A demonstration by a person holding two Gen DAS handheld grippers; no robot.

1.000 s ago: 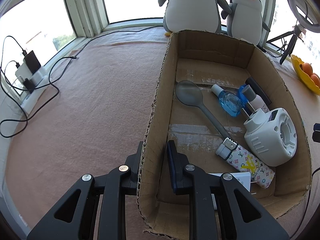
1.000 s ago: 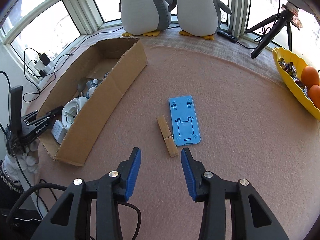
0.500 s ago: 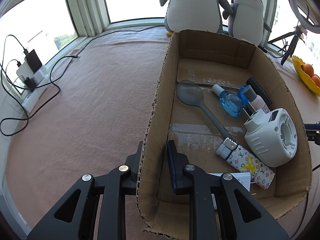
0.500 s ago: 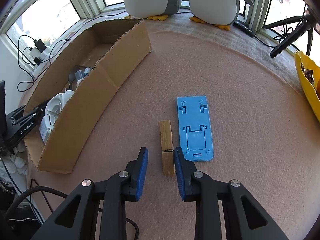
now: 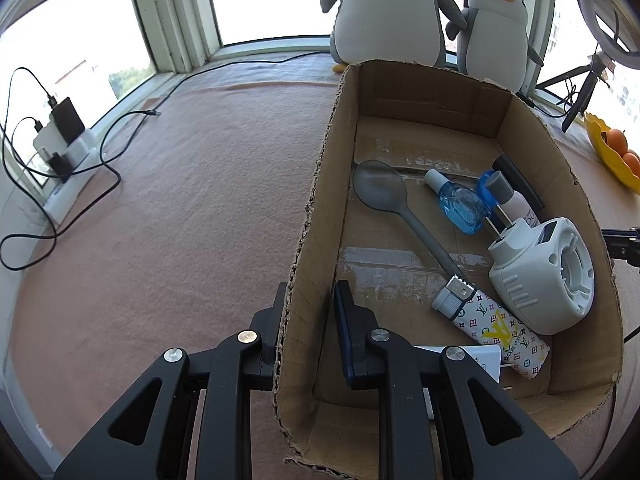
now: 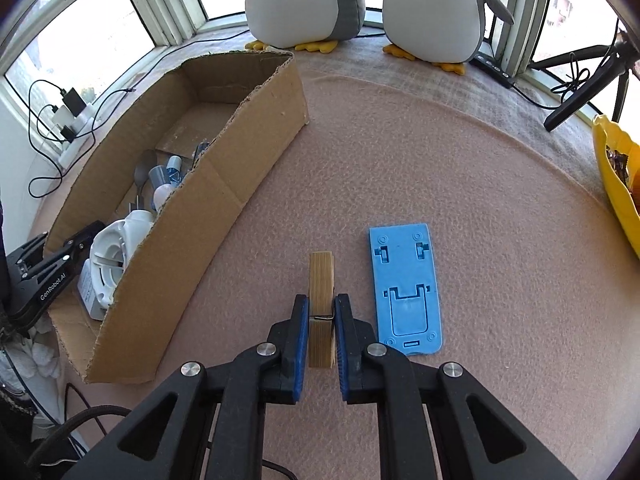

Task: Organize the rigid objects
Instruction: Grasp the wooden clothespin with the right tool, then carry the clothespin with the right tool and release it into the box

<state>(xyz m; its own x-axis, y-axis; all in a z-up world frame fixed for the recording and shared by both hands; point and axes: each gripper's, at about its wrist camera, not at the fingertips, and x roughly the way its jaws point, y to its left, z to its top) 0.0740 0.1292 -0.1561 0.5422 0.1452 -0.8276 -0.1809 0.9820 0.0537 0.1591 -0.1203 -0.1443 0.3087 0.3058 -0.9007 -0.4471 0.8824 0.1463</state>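
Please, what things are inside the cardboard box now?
Inside the cardboard box: a grey spoon, a blue bottle, a white device, a patterned case. A white item near the left gripper is partly covered.

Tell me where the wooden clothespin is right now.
In the right wrist view the wooden clothespin lies on the pink mat between the closing jaws of the right gripper, just left of the blue phone stand and right of the cardboard box.

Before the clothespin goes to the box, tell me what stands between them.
Only the cardboard box's own near side wall stands between the wooden clothespin and the inside; the mat between them is bare. The right gripper is shut on the clothespin, so it must lift it over that wall.
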